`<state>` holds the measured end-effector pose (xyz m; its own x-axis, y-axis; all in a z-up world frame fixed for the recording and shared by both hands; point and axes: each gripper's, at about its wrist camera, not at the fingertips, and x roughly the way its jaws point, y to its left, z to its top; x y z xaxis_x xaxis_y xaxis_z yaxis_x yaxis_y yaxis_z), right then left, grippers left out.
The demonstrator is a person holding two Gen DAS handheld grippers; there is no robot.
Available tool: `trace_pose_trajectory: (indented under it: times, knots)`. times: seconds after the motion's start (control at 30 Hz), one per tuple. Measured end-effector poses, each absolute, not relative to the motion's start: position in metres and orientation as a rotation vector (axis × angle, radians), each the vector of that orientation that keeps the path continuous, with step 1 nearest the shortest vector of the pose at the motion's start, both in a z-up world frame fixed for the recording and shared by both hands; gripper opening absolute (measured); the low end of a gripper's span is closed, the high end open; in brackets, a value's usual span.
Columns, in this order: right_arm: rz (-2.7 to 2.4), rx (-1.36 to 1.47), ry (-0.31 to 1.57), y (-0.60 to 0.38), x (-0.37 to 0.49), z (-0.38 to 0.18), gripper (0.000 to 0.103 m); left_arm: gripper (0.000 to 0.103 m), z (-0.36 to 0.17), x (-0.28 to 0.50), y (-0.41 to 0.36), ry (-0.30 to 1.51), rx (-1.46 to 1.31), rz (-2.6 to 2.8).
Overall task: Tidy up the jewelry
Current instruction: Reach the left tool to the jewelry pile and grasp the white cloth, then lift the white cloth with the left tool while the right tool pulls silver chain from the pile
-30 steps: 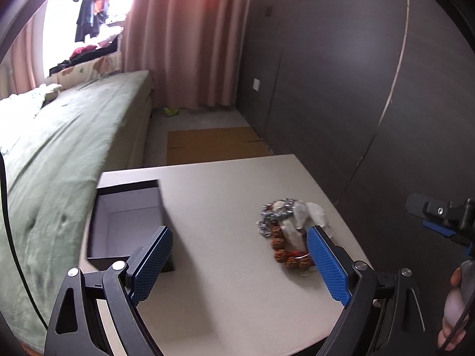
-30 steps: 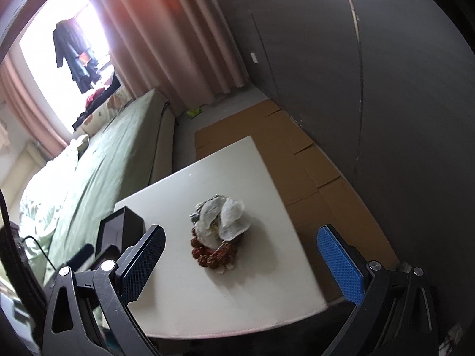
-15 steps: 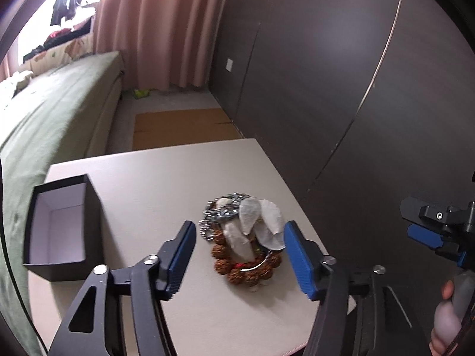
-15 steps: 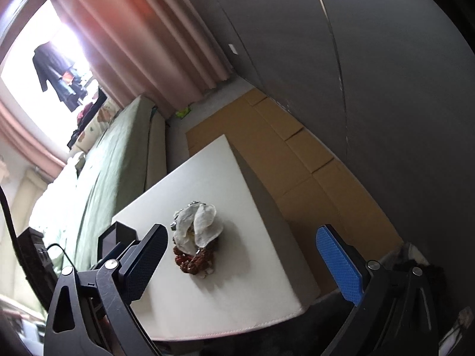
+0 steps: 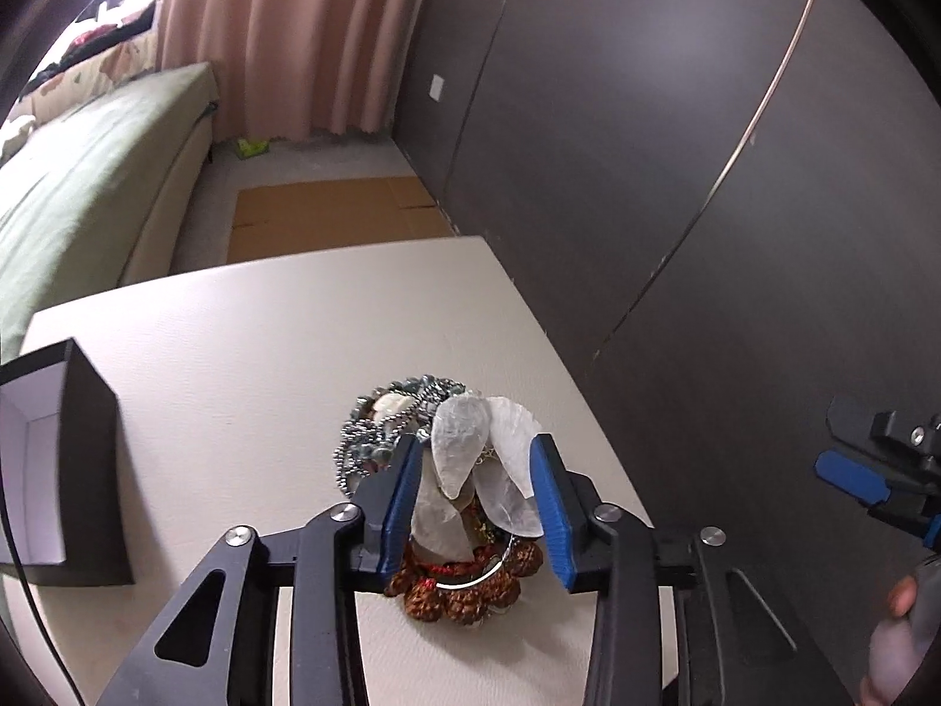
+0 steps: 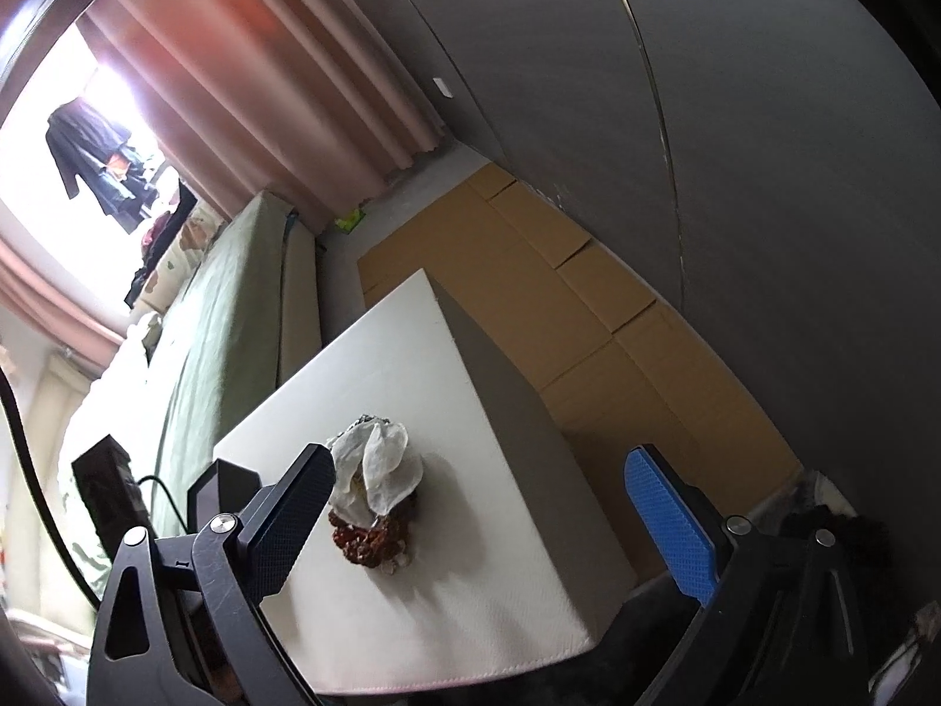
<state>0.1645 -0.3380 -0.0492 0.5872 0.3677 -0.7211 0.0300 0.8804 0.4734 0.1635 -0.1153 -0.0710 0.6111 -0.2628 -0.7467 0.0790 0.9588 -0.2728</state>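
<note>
A pile of jewelry lies on the white table (image 5: 247,353): white shell pieces (image 5: 470,459), a silver bead chain (image 5: 364,441) and a brown bead bracelet (image 5: 464,594). My left gripper (image 5: 476,506) is partly closed, its blue fingers on either side of the shell pieces, not clamped. An open black box (image 5: 64,459) with a white inside stands at the table's left. My right gripper (image 6: 500,518) is wide open and empty, held off the table's right side; the pile (image 6: 376,488) shows in its view too.
A dark wardrobe wall (image 5: 676,176) runs along the right. Flattened cardboard (image 5: 329,217) lies on the floor beyond the table. A green-covered bed (image 5: 76,176) is on the left, pink curtains (image 5: 306,35) behind.
My left gripper has swung from the box side over to the jewelry pile and narrowed its jaws around the shell pieces. The right gripper has drawn back and tilted, staying open.
</note>
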Motion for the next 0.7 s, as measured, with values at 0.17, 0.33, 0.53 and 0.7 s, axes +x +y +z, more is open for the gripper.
trace_pose_trajectory:
  times: [0.17,0.33,0.53,0.7]
  knots:
    - [0.201,0.484,0.954,-0.335,0.178,-0.056,0.101,0.029,-0.082,0.174,-0.120,0.917,-0.197,-0.201]
    - [0.207,0.476,0.971,-0.324,0.186,-0.060,0.101,0.000,-0.081,0.174,-0.119,0.906,-0.162,-0.208]
    - [0.228,0.445,0.981,-0.308,0.188,-0.063,0.101,0.000,-0.052,0.157,-0.099,0.815,-0.201,-0.239]
    - [0.273,0.447,0.946,-0.298,0.187,-0.059,0.101,0.000,-0.023,0.141,-0.068,0.740,-0.257,-0.222]
